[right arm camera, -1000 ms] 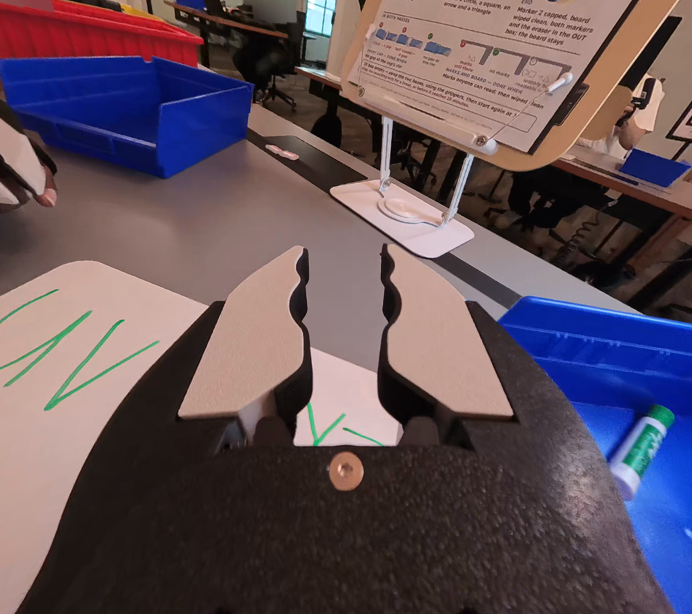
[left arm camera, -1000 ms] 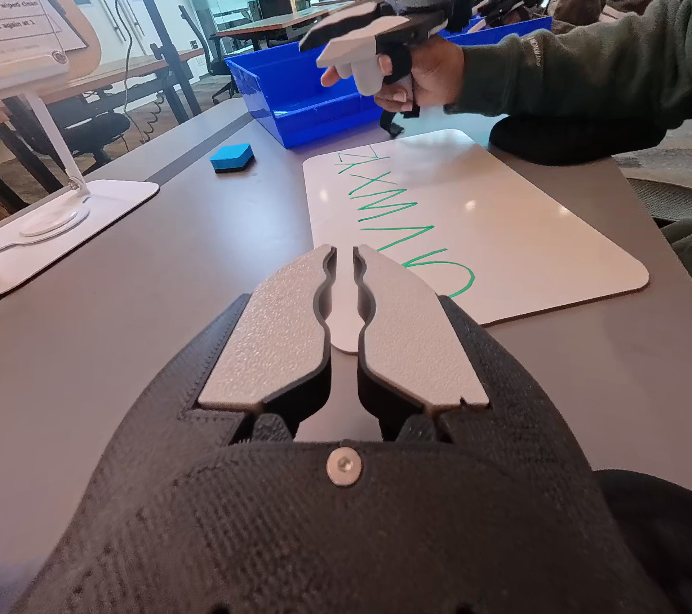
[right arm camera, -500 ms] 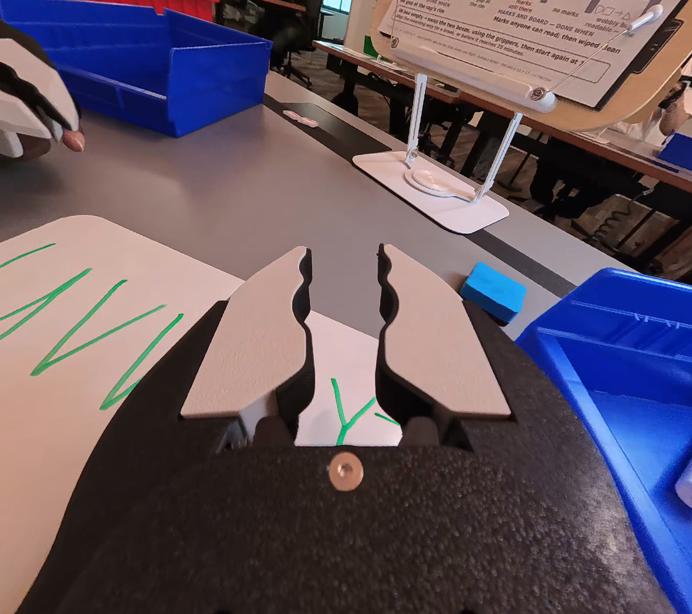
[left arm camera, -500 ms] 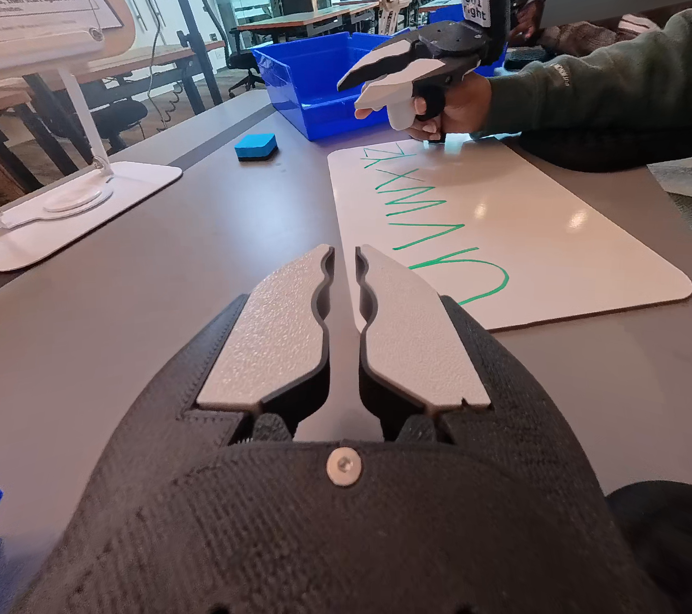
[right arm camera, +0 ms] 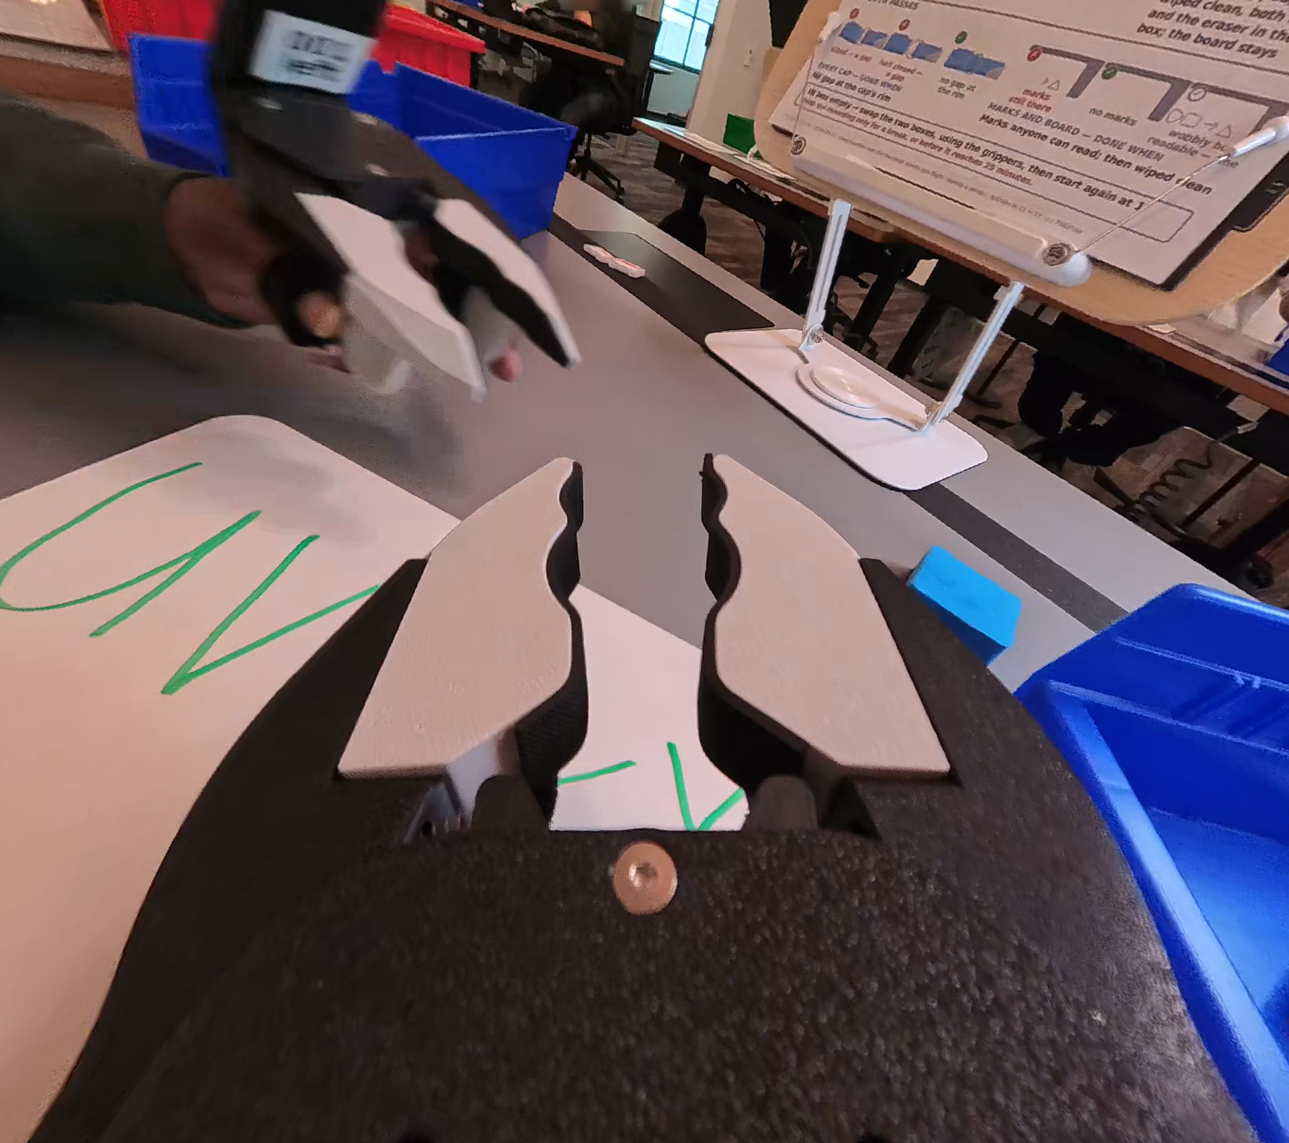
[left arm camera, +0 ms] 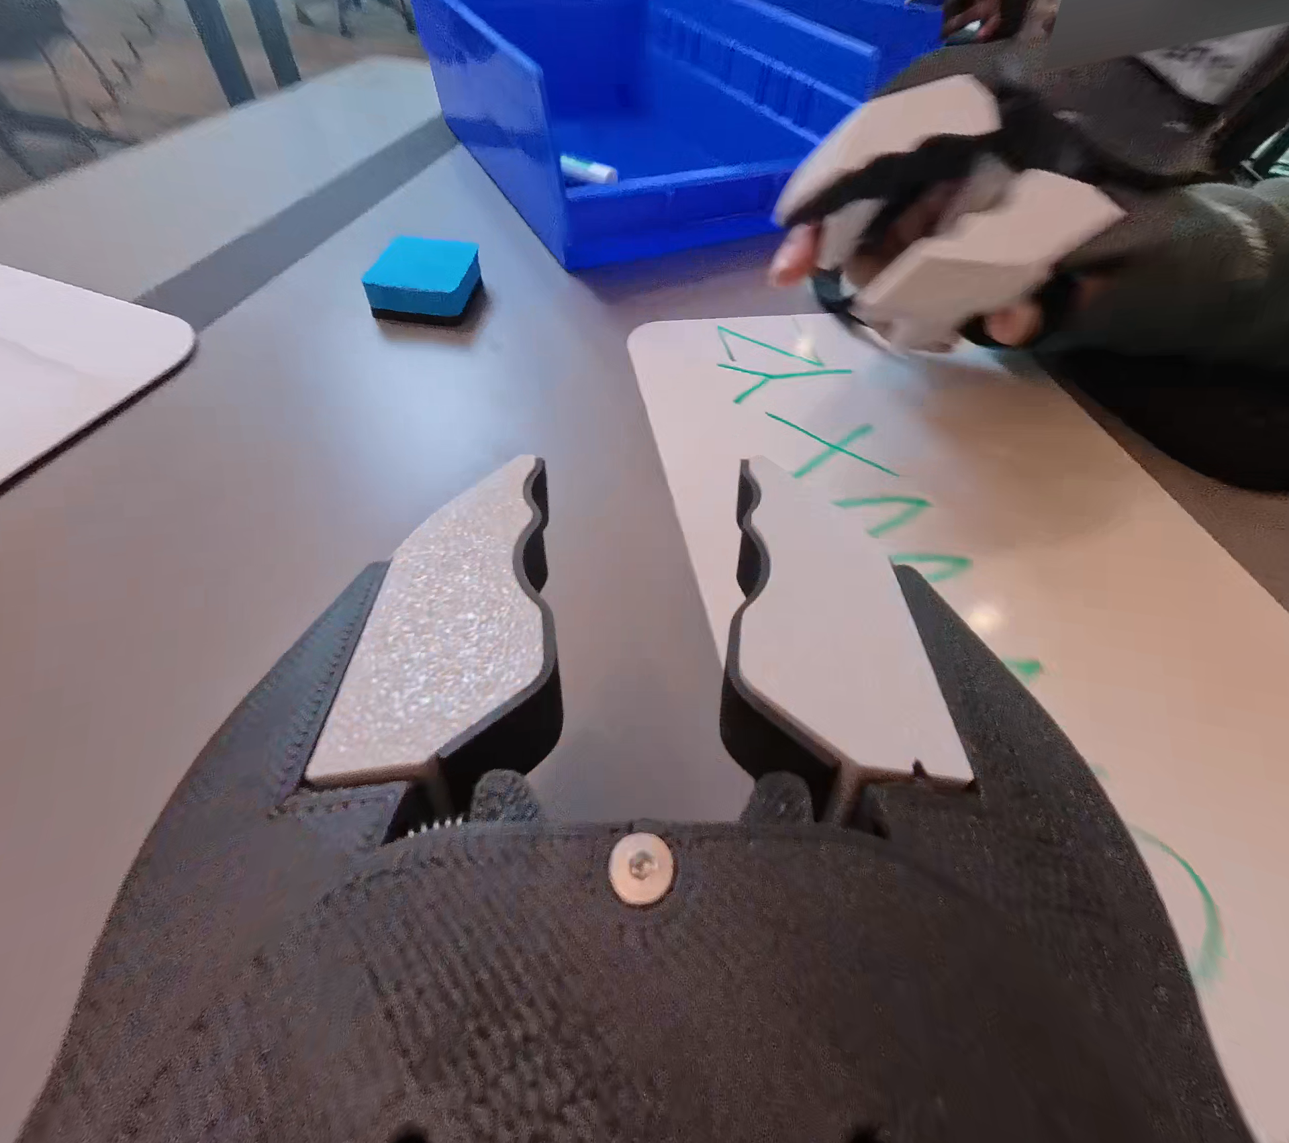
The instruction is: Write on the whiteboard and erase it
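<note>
The left hand-held gripper (left arm camera: 642,482) hangs released and empty over the grey worktop (left arm camera: 279,482), its fingers spread wide. The small blue foam eraser (left arm camera: 422,276) lies at its eleven o'clock. The right hand-held gripper (right arm camera: 638,475), likewise released and empty, hovers over the white rounded whiteboard (right arm camera: 104,761) with green marks.

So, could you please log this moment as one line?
left gripper: open, empty | right gripper: open, empty | whiteboard: green marks | eraser: on table
</note>
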`<state>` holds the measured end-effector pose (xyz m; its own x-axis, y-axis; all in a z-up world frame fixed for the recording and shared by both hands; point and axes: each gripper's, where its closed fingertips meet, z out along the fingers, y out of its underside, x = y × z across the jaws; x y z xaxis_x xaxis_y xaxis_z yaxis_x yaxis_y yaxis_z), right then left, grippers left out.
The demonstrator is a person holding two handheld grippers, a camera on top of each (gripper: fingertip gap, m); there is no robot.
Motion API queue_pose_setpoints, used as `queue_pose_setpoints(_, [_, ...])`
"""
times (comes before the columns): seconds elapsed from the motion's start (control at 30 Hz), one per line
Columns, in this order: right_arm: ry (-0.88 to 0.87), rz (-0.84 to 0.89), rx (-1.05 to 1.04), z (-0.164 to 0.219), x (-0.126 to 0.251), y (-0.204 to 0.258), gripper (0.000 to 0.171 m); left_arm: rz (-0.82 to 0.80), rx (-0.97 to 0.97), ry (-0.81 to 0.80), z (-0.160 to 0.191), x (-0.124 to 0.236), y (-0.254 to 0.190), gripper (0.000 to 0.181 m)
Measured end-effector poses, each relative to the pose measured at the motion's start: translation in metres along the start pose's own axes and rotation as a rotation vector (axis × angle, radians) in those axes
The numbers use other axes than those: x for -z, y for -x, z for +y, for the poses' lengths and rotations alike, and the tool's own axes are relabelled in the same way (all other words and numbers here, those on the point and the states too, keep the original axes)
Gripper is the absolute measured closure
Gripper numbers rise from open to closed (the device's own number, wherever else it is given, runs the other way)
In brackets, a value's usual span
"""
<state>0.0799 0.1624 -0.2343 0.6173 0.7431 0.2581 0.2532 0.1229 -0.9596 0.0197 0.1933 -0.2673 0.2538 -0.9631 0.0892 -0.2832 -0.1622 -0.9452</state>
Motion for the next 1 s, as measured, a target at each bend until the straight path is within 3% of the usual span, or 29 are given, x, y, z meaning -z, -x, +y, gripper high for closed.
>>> queue_pose_setpoints(0.2, [0.026,0.012,0.071,0.004,0.003,0.003,0.140,-0.004,0.080,0.204,-0.009,-0.108,0.067,0.116])
queue_pose_setpoints(0.43, [0.011,-0.003,0.037,0.001,0.005,0.000,0.140,-0.035,0.035,0.397,-0.002,-0.171,0.105,0.106])
queue_pose_setpoints(0.5, [0.008,-0.005,0.027,0.000,0.005,-0.001,0.140,-0.071,-0.044,0.440,0.001,-0.177,0.112,0.114])
queue_pose_setpoints(0.6, [0.006,-0.002,0.019,0.000,0.006,-0.003,0.140,-0.094,-0.178,0.456,0.002,-0.178,0.114,0.162])
queue_pose_setpoints(0.63, [0.006,-0.001,0.019,0.000,0.006,-0.003,0.141,-0.102,-0.204,0.452,0.002,-0.176,0.115,0.164])
queue_pose_setpoints(0.8, [0.007,0.010,0.021,-0.001,0.007,-0.005,0.141,-0.090,-0.217,0.432,0.006,-0.161,0.111,0.163])
queue_pose_setpoints(1.0, [0.035,0.013,0.036,0.006,0.003,-0.004,0.142,-0.018,-0.184,0.458,0.000,-0.153,0.106,0.124])
